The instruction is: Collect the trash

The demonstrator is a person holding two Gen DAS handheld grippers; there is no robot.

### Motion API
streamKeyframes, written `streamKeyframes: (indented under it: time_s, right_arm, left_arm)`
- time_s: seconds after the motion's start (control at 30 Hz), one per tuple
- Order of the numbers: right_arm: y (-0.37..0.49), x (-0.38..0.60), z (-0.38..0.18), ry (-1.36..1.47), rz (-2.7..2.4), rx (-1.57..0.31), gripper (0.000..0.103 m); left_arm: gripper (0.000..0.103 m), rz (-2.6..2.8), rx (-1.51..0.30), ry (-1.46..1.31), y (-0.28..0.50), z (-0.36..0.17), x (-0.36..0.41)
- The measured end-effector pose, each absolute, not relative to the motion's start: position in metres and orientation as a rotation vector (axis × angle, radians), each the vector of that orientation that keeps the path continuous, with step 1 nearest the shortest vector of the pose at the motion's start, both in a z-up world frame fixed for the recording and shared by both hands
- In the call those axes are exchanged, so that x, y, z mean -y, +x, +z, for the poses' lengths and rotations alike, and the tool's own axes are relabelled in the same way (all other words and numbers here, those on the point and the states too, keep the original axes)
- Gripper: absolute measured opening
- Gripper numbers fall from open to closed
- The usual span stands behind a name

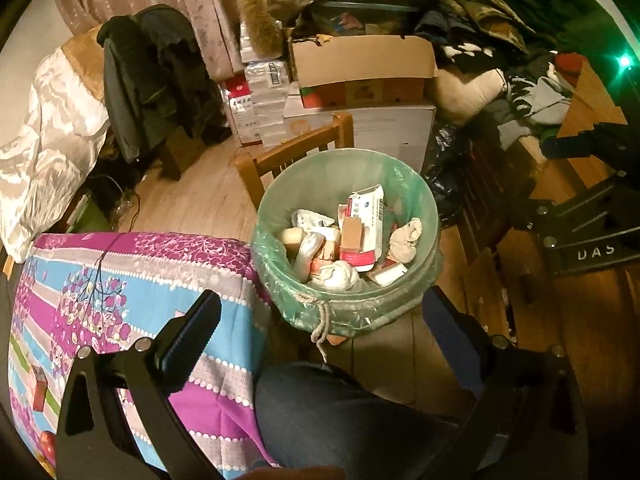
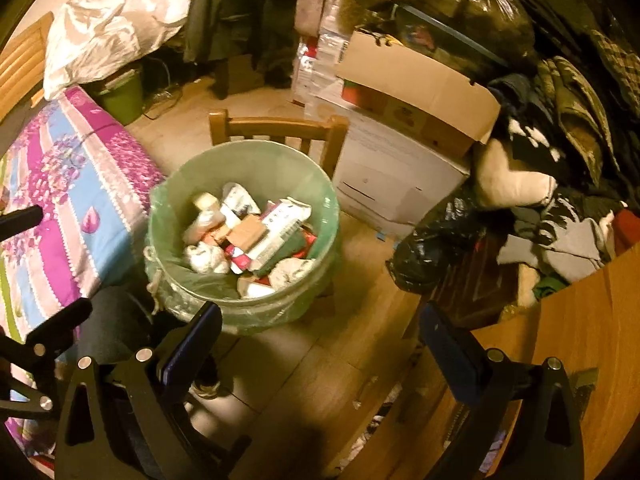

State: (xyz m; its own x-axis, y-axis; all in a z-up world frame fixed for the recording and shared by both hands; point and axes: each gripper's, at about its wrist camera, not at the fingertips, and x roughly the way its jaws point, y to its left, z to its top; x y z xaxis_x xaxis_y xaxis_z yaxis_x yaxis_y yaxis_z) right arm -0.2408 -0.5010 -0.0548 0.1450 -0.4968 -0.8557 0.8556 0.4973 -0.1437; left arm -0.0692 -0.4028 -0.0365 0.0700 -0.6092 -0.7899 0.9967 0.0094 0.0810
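A round trash bin (image 1: 416, 292) lined with a green bag stands on the wooden floor and also shows in the right wrist view (image 2: 192, 304). It holds medicine boxes (image 1: 362, 226), crumpled tissues (image 1: 338, 274) and wrappers. My left gripper (image 1: 320, 320) is open and empty, hovering just in front of the bin, above a dark-trousered knee (image 1: 340, 408). My right gripper (image 2: 320, 324) is open and empty over the floor, right of the bin. It also shows in the left wrist view (image 1: 576, 216) at the far right.
A bed with a purple and blue floral cover (image 1: 132, 280) lies left of the bin. A wooden chair (image 2: 280, 128) stands behind it. Cardboard boxes (image 1: 360, 68), a black bag (image 2: 436, 240) and piled clothes (image 2: 560, 120) crowd the back and right. A wooden tabletop (image 2: 580, 320) sits at right.
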Motion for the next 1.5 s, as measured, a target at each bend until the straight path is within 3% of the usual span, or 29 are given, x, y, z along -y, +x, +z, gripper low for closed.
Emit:
streamKeyframes:
  time_s: [0.33,0.67,1.07,1.5]
  right_arm:
    - [-0.236,0.503,-0.059,0.449,-0.960,-0.884,0.099]
    - [-0.254,0.488,-0.055,0.325,-1.069,-0.620,0.099]
    - [-0.267,0.490,-0.072,0.385,-1.096,-0.556,0.099]
    - [-0.273,0.489,-0.061,0.356,-1.110,-0.557,0.099]
  left_arm:
    - [0.097,-1.355,-0.637,0.674,-0.064,-0.034,0.397]
    - [0.097,-1.307,-0.520,0.474,-0.064,-0.022,0.380]
    - [0.097,-1.217,-0.405,0.441,-0.079,-0.019,0.374]
    - [0.097,-1.592,-0.366,0.527,-0.068,-0.008,0.371]
